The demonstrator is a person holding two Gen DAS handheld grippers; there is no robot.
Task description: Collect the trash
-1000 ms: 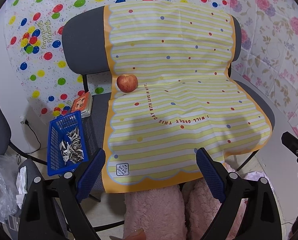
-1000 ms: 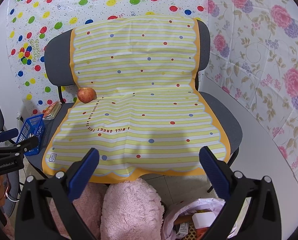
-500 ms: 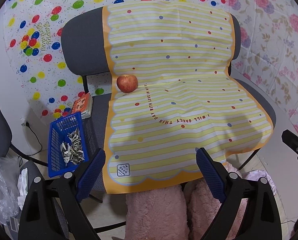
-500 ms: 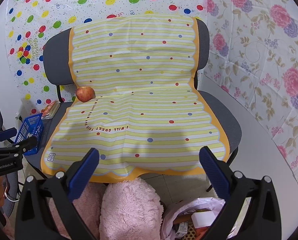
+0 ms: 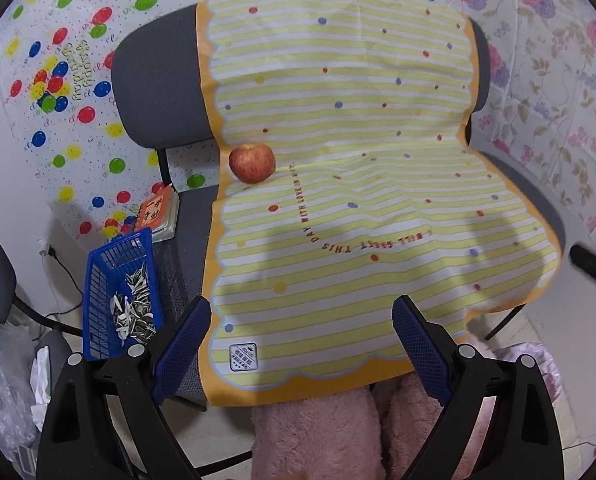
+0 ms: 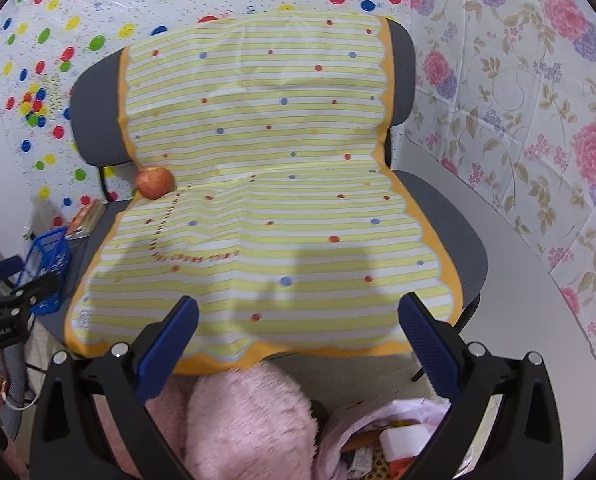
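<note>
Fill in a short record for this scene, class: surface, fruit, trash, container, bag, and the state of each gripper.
surface: striped yellow cloth draped over a grey chair
fruit: apple on the cloth where seat meets backrest
trash: seed shells inside the blue basket
container: basket at the chair's left side
bag: pink bag of rubbish on the floor
left gripper: open, empty
right gripper: open, empty

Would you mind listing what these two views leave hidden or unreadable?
- Trash bag, right wrist view: cut off by the bottom edge and the right gripper; contents unclear.
- Blue basket, left wrist view: near end hidden behind the left gripper.
- Orange booklet: its print is too small to read.
- Chair seat: mostly covered by the striped cloth.
</note>
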